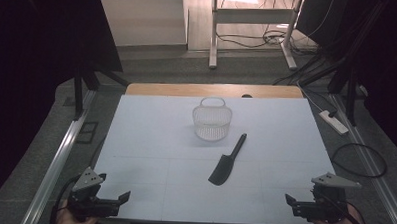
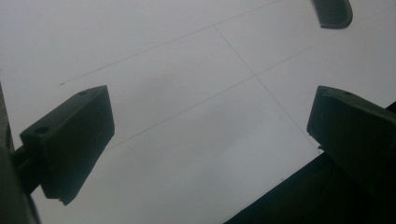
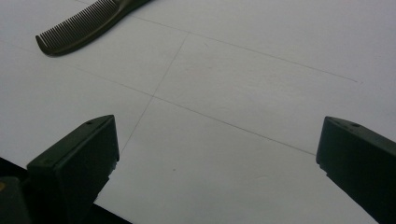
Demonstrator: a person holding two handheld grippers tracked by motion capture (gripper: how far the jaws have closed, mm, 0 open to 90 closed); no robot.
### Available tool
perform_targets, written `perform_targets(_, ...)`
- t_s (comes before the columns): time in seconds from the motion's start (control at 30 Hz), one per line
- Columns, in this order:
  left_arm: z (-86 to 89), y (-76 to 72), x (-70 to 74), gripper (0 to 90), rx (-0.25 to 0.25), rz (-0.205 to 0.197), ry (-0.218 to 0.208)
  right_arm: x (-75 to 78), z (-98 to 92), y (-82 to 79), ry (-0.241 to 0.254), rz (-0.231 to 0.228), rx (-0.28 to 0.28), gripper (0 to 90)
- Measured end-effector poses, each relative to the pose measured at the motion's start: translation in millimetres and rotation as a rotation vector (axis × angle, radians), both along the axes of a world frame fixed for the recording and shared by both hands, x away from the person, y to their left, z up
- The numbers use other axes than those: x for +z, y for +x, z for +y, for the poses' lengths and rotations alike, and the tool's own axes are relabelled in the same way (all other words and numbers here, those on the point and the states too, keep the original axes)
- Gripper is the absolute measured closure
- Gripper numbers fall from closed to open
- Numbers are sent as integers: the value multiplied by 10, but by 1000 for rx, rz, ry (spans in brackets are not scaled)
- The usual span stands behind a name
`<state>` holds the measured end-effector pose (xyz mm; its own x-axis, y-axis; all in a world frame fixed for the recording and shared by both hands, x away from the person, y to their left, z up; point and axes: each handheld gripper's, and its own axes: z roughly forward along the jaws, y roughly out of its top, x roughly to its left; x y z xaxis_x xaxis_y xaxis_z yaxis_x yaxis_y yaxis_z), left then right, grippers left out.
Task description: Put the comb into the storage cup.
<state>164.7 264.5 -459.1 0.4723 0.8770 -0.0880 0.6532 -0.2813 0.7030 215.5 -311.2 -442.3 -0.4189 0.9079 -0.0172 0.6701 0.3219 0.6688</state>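
High view: both tongs, left tongs (image 1: 125,195) and right tongs (image 1: 288,199), are hovering open at the counter's (image 1: 150,140) near edge, the comb (image 1: 227,161) and basket (image 1: 212,120) lying well apart ahead.

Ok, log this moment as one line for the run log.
left gripper: open, empty, near-left table edge | right gripper: open, empty, near-right edge | black comb: flat, mid-table, untouched | white basket: upright behind comb, apart from it
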Motion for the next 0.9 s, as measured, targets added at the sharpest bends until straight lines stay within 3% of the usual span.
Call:
perform_targets(0.27, 18, 8, -5, 24, -17, 10, -20, 1, 9, -1, -4, -2, 4, 0)
perform_targets(0.5, -14, -4, -3, 24, -56, 4, 1, 1, 8, 0, 0, -1, 8, 0)
perform_targets(0.9, -10, 2, -5, 24, -60, 9, -7, 1, 24, -2, 3, 6, 43, 1)
